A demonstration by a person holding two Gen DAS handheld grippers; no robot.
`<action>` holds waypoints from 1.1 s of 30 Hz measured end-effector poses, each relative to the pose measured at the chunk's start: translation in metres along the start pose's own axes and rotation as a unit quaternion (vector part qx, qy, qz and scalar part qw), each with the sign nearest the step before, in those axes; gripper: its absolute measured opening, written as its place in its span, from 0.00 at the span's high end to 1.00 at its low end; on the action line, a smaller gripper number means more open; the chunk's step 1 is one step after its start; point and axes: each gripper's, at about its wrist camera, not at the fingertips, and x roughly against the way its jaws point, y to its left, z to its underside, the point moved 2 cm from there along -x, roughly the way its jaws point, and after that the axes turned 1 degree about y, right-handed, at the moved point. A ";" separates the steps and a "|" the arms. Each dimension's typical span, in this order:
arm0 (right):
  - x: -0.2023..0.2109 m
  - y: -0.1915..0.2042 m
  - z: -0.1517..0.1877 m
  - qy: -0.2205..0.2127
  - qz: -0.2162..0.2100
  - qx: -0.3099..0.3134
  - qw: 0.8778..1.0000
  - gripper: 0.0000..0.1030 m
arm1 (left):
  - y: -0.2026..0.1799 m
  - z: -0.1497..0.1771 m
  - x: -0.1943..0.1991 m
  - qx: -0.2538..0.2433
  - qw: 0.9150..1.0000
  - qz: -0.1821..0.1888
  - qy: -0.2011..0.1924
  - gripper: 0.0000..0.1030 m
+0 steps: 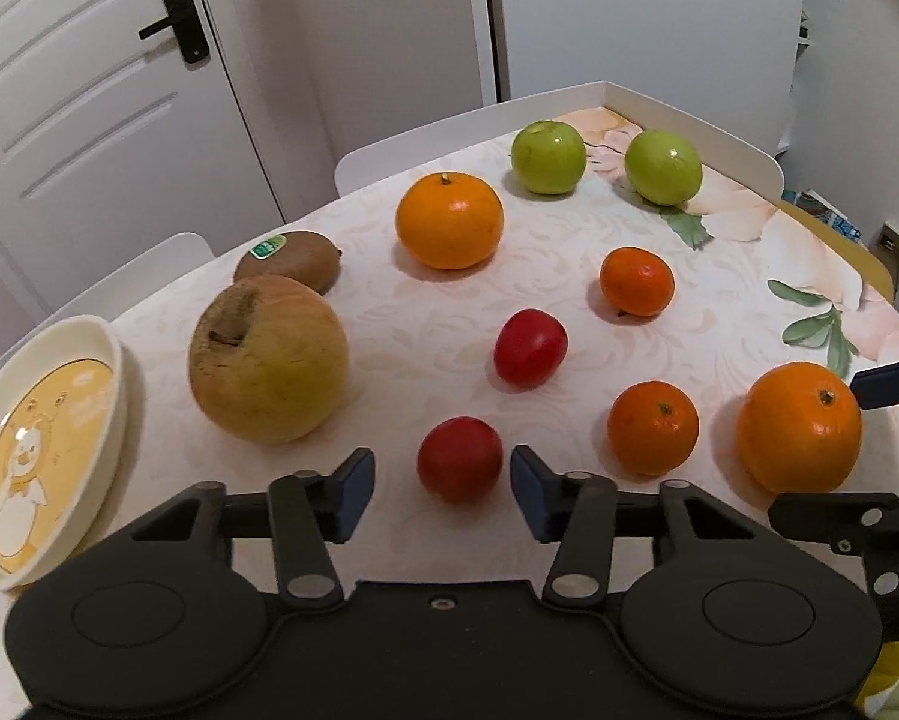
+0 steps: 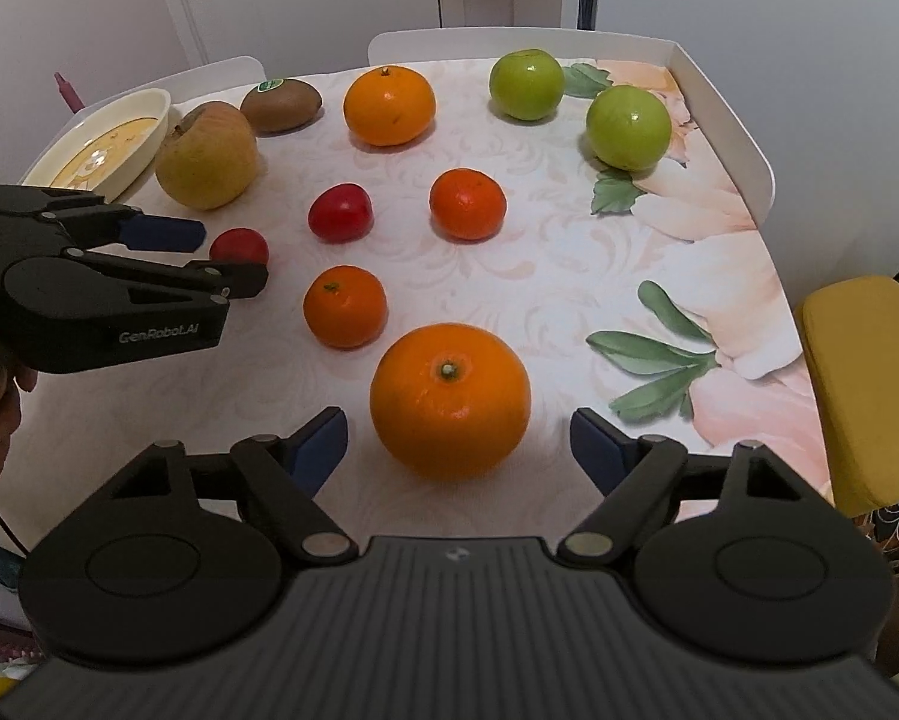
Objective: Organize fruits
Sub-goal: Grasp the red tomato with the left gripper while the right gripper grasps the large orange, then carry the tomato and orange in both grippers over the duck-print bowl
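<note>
Two large round oranges lie on the table, one far (image 2: pixel 389 107) and one near (image 2: pixel 450 399). Two small deep-orange mandarins (image 2: pixel 467 204) (image 2: pixel 344 306) sit between them. There are two round green apples (image 2: pixel 527 84) (image 2: pixel 628 127) and two small glossy red fruits (image 2: pixel 339 212) (image 2: pixel 239 246). One big yellowish-brown apple (image 2: pixel 206 154), one fuzzy brown kiwi with a green sticker (image 2: pixel 281 105) and one cream round plate with a cartoon print (image 2: pixel 149 114) complete the count.
</note>
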 end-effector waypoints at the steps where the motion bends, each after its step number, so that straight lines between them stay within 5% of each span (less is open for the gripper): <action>1: -0.001 0.000 0.000 0.000 0.000 0.001 1.000 0.08 | 0.000 0.000 -0.001 0.000 1.000 0.002 0.001 0.53; 5: -0.003 0.001 -0.002 -0.001 -0.001 0.003 1.000 0.10 | -0.003 -0.001 -0.007 -0.001 1.000 0.008 0.006 0.65; 18: -0.009 0.004 -0.006 0.000 -0.006 0.028 1.000 0.27 | -0.005 0.011 0.004 0.020 1.000 -0.012 0.007 0.66; 33: 0.017 0.012 -0.042 -0.024 -0.055 0.077 0.995 0.28 | 0.004 0.016 0.063 0.122 0.989 -0.082 -0.006 0.66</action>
